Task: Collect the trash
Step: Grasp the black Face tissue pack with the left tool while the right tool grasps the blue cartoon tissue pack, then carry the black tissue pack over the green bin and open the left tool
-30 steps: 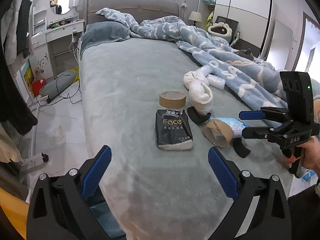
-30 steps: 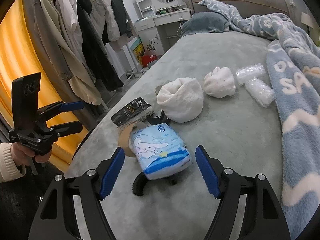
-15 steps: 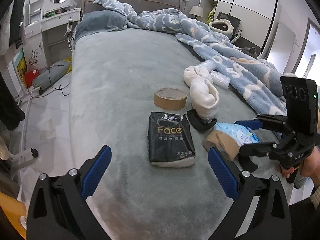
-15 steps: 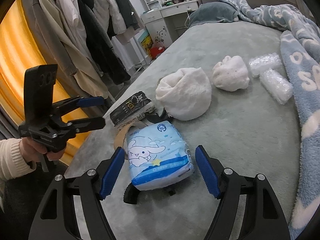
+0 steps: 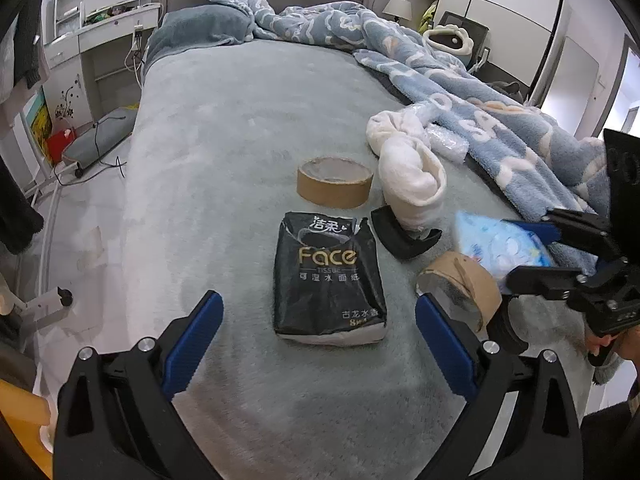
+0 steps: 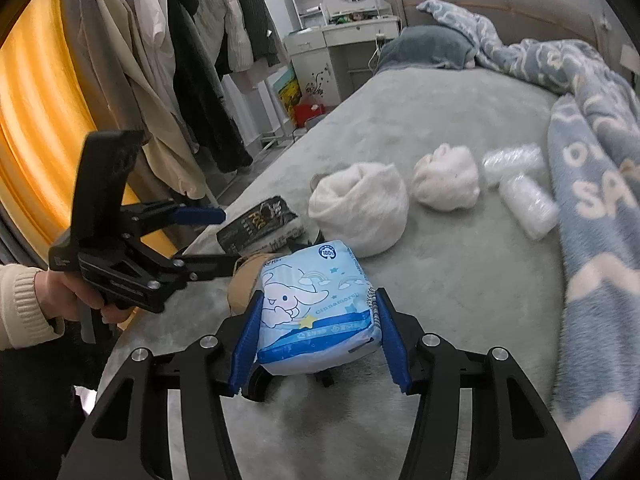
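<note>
Nearest in the right wrist view, the right gripper has its two blue-padded jaws closed in against both sides of a light blue tissue pack printed with a white cartoon dog. The pack sits between the pads at the near edge of the grey-green bed. A dark curved plastic piece lies under the pack's near end.

To the left, a hand in a cream sleeve holds the left gripper. Its jaws stand wide apart with nothing between them, hovering above a black tissue packet. In the left wrist view, this black tissue packet, marked "Face", lies flat on the bed just ahead of the left gripper and between its spread blue pads.

Right of the packet, a brown tape roll lies on its side, touching the light blue tissue pack. A black curved plastic piece rests just beyond. A second brown tape roll stands flat behind the packet.

Farther back lie two white fluffy bundles, one large and one smaller, then two clear plastic wraps. A blue patterned blanket is heaped along the far right of the bed.
</note>
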A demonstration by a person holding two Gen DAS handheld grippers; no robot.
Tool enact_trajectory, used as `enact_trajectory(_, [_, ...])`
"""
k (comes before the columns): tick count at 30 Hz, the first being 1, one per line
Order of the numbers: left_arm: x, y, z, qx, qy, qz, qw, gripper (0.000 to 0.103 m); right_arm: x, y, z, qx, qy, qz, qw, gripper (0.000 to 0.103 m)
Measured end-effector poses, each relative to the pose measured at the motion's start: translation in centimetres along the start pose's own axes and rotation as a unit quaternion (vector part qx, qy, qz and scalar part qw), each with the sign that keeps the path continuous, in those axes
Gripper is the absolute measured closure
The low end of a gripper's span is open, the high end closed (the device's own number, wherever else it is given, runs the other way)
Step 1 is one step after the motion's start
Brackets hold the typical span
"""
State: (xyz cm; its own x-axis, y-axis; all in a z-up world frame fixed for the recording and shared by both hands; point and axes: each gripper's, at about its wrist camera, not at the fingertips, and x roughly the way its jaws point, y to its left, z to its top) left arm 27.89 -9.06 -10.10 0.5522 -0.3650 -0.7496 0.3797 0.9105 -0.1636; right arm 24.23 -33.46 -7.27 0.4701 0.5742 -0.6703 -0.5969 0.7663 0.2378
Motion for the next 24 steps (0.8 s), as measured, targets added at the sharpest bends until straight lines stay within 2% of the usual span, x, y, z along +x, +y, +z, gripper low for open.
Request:
enact_trajectory(5, [0.9,0.2,-0.1,-0.014,0.011,0.003,0.9998,0.015,-1.5,0.6,0.6,-0.02,-0.018,-0.022,0.999,0.048])
enact_trajectory(10, [1.1,0.2,-0.3,-0.013,0.01,0.011,0.9998,0.022,-2.7,1.5,1.5,-0.037,-0.028,-0.065,0.997,0.048])
enact_trajectory(15, [1.0,0.2,-0.2,-0.018,0.008,0.011,0.9997,0.035,-1.8,3.1,1.7,-0.082,0.016,-0.15,0.985,0.048])
enact_trajectory(17, [0.7,0.2,-0.1,-0.018,0.005,0.014,0.9997,0.047,-1.3,3.5,1.7,-0.096,0.032,-0.178,0.979,0.048])
enact_trajectory(20, [0.4,0.4,0.1,-0.023,0.003,0.007,0.9997,0.048,-1.1,3.4,1.6,-0.101,0.047,-0.205,0.972,0.049])
enact_trajectory(24, [-0.5,0.7,-0.1,-0.021,-0.004,0.007,0.9997,0.048,-1.8,2.8,2.2,-0.076,0.033,-0.21,0.974,0.049])
